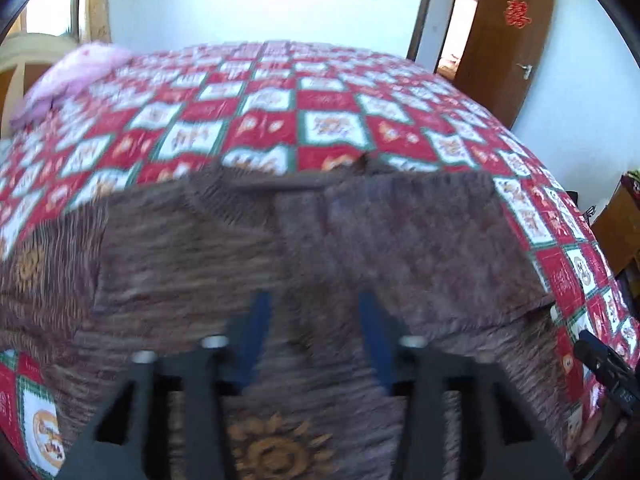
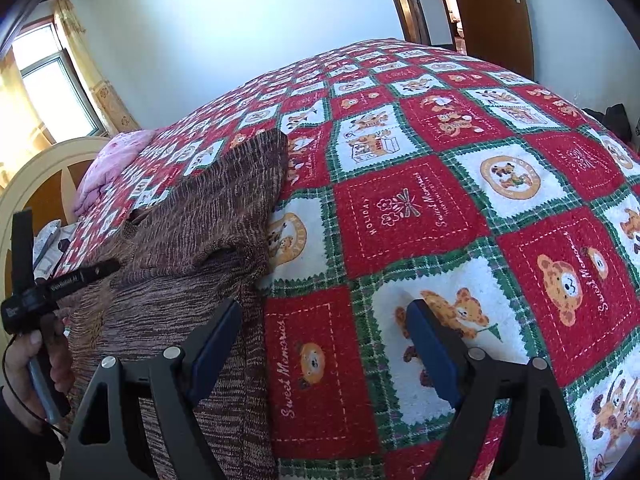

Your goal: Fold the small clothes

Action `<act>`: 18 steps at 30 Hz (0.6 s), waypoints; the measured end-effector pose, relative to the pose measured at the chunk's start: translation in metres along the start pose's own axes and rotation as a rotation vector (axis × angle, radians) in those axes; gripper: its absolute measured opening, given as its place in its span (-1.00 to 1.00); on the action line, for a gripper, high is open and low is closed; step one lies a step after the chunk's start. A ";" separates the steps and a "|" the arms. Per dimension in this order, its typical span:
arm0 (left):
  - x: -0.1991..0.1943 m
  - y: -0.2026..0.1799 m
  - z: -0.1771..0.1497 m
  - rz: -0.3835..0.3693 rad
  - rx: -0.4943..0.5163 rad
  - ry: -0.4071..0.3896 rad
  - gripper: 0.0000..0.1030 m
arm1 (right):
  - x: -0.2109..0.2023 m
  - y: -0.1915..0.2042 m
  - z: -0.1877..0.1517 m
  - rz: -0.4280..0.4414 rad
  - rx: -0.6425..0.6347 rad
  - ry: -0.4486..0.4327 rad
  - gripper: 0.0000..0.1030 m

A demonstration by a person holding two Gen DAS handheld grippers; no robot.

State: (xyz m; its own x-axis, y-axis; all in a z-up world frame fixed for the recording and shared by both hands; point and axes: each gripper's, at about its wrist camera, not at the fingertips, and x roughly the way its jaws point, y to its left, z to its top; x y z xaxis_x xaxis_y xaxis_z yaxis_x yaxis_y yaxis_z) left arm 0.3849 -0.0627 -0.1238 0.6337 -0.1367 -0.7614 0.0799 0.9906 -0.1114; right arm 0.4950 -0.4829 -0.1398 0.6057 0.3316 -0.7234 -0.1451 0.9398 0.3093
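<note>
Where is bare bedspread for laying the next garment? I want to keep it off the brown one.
The quilt is bare right of the brown garment, out to the door side. It is also bare beyond the garment's far edge, up to the wall. Crowded: the left part, with the garment and the pink pillow.

You face a bed (image 2: 440, 200) under a red, white and green patchwork quilt (image 1: 280, 120). A pale wall (image 2: 220, 40) stands beyond; a sunlit window (image 2: 52, 88) with yellow curtains (image 2: 92, 72) is far left, a brown door (image 1: 508, 48) far right.
</note>
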 end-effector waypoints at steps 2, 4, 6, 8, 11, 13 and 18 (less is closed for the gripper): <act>0.009 -0.015 0.004 0.002 0.047 0.010 0.05 | 0.000 -0.001 0.000 0.005 0.005 0.000 0.65; 0.029 -0.022 0.006 0.037 0.064 0.073 -0.17 | 0.000 -0.001 0.001 0.006 0.006 0.000 0.65; 0.034 -0.021 0.006 0.060 0.067 0.054 -0.85 | 0.000 -0.002 0.001 0.008 0.008 -0.001 0.65; 0.029 -0.018 0.007 0.058 0.065 0.045 -0.88 | 0.000 -0.003 0.001 0.013 0.013 -0.002 0.65; 0.015 -0.008 0.004 0.059 0.031 0.038 -0.91 | 0.000 -0.003 0.002 0.011 0.010 0.000 0.65; 0.007 -0.001 0.002 0.064 0.037 0.022 -0.91 | 0.001 -0.001 0.002 0.005 0.001 0.001 0.65; 0.019 0.006 -0.004 0.071 0.042 0.058 -0.60 | 0.002 0.000 0.002 0.001 -0.009 0.003 0.65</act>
State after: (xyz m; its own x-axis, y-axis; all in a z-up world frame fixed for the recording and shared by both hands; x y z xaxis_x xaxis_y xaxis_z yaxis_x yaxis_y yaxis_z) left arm 0.3944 -0.0592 -0.1419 0.5931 -0.0653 -0.8025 0.0697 0.9971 -0.0296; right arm 0.4977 -0.4819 -0.1401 0.6034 0.3331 -0.7245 -0.1530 0.9401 0.3048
